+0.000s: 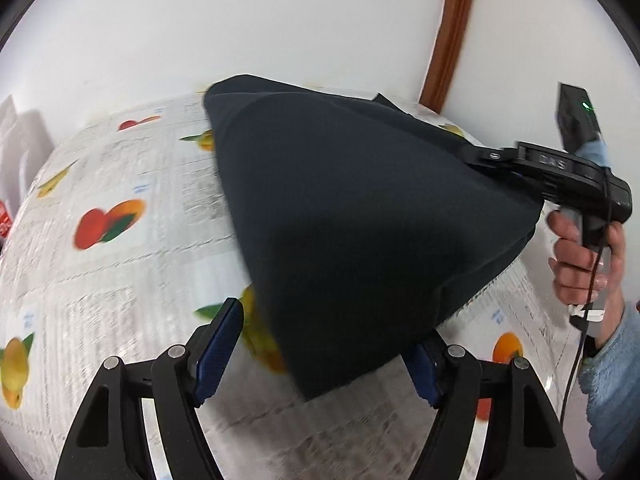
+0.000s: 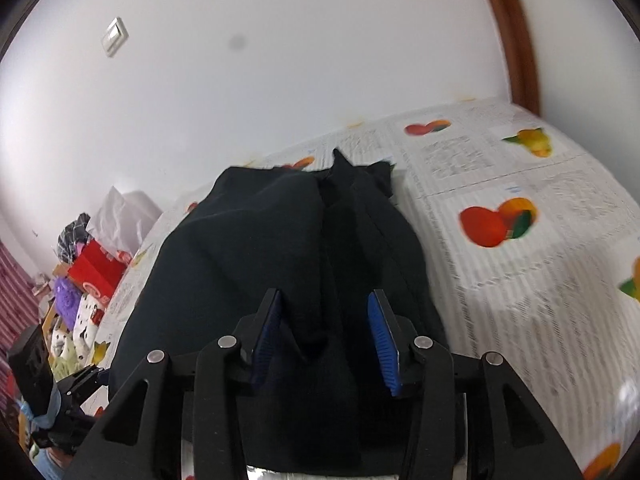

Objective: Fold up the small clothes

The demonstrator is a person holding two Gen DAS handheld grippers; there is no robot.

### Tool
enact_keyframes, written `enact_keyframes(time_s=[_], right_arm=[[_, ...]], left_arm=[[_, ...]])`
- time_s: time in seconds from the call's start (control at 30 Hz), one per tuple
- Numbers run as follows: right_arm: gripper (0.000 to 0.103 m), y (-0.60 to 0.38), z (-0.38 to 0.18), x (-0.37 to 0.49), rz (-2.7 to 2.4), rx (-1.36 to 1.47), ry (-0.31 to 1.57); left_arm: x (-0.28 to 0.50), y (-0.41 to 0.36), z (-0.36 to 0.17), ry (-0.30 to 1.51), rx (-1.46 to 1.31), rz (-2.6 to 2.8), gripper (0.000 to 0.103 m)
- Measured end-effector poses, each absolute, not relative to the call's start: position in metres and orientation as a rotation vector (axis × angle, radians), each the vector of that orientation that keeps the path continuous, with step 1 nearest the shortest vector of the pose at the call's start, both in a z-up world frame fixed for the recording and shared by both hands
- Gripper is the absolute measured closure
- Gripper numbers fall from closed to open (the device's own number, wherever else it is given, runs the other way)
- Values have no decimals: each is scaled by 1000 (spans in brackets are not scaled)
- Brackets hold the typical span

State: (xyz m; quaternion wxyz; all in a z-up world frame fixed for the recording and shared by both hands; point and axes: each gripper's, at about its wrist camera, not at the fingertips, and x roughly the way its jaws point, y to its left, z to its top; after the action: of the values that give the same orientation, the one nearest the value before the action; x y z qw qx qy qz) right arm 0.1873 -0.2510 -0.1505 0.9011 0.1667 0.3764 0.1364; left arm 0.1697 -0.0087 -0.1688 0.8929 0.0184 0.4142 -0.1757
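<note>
A dark navy garment (image 1: pixel 352 208) lies partly lifted over a table cover (image 1: pixel 120 168) printed with newspaper text and fruit. Its right side rises like a tent to my right gripper (image 1: pixel 486 158), which a hand (image 1: pixel 580 248) holds. In the right wrist view, bunched dark cloth (image 2: pixel 280 240) fills the gap between that gripper's (image 2: pixel 326 296) blue pads. My left gripper (image 1: pixel 332 320) stands wide open. A hanging corner of the garment drops between its fingers and covers part of the right pad, while the left pad (image 1: pixel 218 350) is clear of the cloth.
A white wall runs behind the table, with a brown wooden frame (image 1: pixel 452 32) at the right. Off the table's far side sits a pile of clutter with a red box (image 2: pixel 96 272) and soft toys. Bare table cover (image 2: pixel 520 280) stretches to the right of the garment.
</note>
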Motion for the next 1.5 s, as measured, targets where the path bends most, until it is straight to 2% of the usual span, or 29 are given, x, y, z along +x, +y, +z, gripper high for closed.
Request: enact_keyframes(time_s=[0.2,0.27,0.33,0.43,0.6,0.77,0.83,0.93,1.07,1.23,1.37,1.47,1.5], right_arm=[[61,-237,-169,219,290,407,867],[80,-235,-168,223,318,420,869],[91,-231,-160,224,325,377,853],[94,-237,-130,214,339,331,763],[94,-268,-99,182,272,278,610],[92,-281,-151,189,220,262,774],[88,-283,-161,186,200,254,798],[81,-287,-156,166,163,225,782],[80,-289,-146,134,107,101,762],[76,-287,-122,105,88,63,699],[73,-274,-119,106,125,80,681],[73,-271,-131,111,76,84,657],[73,-273,-137,111,62,79,643]], left_arm=[[185,-23,-179,900,49,-330,27],[184,-24,-180,895,64,-326,27],[182,-27,-181,885,90,-313,26],[183,-24,-182,886,76,-308,26],[181,-22,-181,886,77,-301,26],[182,-21,-181,886,78,-302,26],[182,-22,-181,886,77,-302,26],[180,-17,-178,911,50,-298,28],[156,-7,-169,900,42,-334,30],[128,1,-140,803,-35,-423,30],[151,-7,-122,778,-46,-405,30],[169,-18,-132,785,5,-354,30],[169,-19,-139,805,18,-344,26]])
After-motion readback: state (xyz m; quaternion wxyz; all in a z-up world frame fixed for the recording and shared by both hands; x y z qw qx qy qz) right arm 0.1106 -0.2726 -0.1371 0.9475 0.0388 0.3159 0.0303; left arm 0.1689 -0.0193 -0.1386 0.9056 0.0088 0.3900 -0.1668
